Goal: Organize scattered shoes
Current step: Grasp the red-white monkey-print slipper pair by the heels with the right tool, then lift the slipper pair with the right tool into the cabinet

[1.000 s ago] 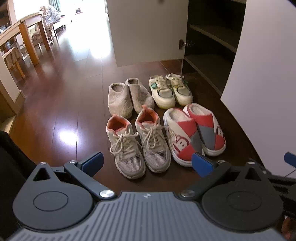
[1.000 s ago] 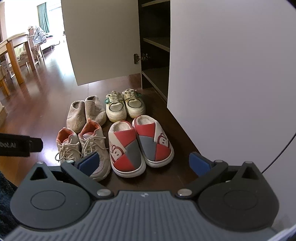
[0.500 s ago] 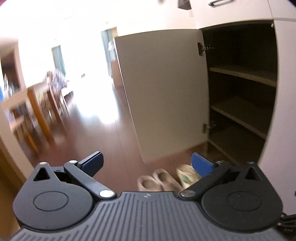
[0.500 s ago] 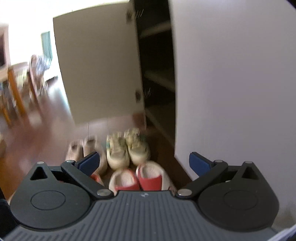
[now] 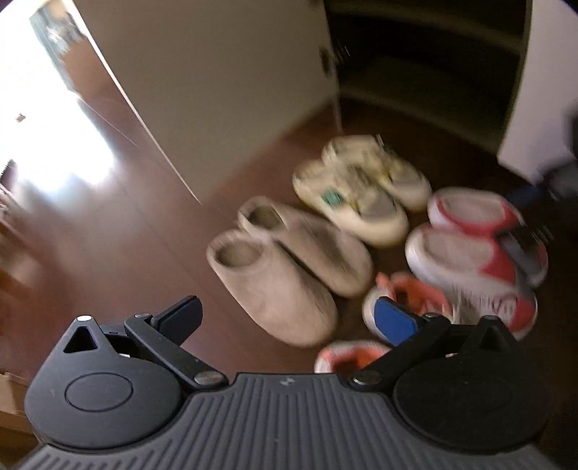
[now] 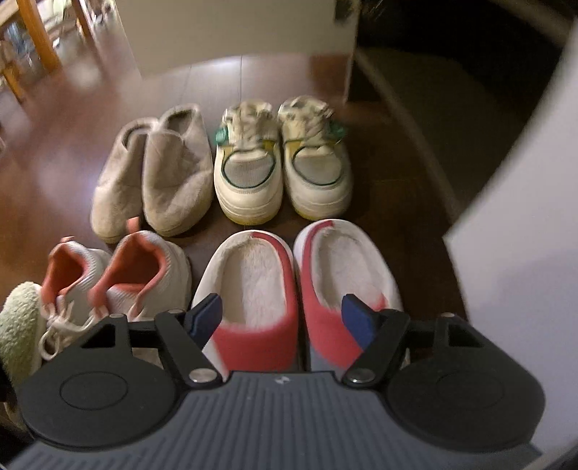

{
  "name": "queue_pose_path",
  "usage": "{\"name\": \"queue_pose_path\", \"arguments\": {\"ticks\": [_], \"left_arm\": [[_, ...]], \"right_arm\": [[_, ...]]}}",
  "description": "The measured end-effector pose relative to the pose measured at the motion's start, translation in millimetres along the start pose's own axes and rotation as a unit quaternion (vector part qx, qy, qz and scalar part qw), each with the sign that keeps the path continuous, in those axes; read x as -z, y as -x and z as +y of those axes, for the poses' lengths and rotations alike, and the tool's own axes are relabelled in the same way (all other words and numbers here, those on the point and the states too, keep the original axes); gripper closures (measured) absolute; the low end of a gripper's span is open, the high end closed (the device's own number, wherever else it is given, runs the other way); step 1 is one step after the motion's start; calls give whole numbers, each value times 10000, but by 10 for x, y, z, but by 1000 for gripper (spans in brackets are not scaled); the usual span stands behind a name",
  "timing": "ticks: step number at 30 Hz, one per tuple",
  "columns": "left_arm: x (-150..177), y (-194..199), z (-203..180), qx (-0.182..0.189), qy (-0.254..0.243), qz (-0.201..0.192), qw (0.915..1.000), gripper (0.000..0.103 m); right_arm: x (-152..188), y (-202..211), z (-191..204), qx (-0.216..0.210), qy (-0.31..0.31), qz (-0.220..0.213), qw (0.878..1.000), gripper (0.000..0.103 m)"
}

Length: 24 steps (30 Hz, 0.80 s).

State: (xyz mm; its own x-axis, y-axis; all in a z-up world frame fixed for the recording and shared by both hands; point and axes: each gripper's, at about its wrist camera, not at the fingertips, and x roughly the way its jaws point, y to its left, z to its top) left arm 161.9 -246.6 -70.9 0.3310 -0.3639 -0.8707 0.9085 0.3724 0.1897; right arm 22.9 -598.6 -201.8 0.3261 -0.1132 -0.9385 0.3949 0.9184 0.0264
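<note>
Below me, four pairs of shoes sit in two rows on the dark wooden floor, in front of the open shoe cabinet. Going from the left in my right-hand view: the pink-lined grey sneakers are in the near row, with the beige felt slippers just behind them. Next to those stand the cream sneakers with green and yellow trim, closest to the cabinet's white door. In front of them lie the red, white and grey slippers, side by side and touching.

My left fingers are spread wide and hold nothing; they hang above the felt slippers and the pink sneakers. That view is smeared, so I can only say they seem clear of both.

My right fingers point down over the red slippers and are closing, with the two inner edges of the pair between the blue pads. The pads do not yet press on them.
</note>
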Motion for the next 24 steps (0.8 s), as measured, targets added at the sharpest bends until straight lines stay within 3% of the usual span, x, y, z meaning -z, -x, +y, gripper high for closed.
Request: {"name": "queue_pose_path", "arguments": {"ticks": [4,5,7,8,9,10,13,18,20,24], "left_arm": [[210,-345,57,395,-34,277,9988,1],[242,-411,69,519,-101,316,9981,1],[261,-493,79,687,-317,303,9967,1],[270,-626,68,845,-646,233,9940,1],[270,-684,51,905,-791,196,9926,1],[266,-778,15,993,-997,121,9900,1],[203,-1104,-91,1251,-1347,-26,9830,1],[-6,-1268,-15,1684,-805,579,9807,6],[-101,-1101,79,1538,-717,556,9839,6],[-230,-619,175,862,-1158,108,9895,6]], "right_arm": [[-235,-605,32,85,590,1097,9922,32],[-257,-768,32,77,671,1555,9855,34],[-238,-920,-1,68,652,2101,9755,56],[-222,-1013,-21,115,592,2354,9700,60],[-212,-1064,-28,121,554,2464,9675,72],[-204,-1141,0,61,553,2567,9649,73],[-156,-1149,108,217,706,2501,9654,76],[34,-935,144,575,280,1940,9789,81],[83,-798,214,749,190,1797,9807,82],[1,-169,345,1006,-219,1195,9875,82]]}}
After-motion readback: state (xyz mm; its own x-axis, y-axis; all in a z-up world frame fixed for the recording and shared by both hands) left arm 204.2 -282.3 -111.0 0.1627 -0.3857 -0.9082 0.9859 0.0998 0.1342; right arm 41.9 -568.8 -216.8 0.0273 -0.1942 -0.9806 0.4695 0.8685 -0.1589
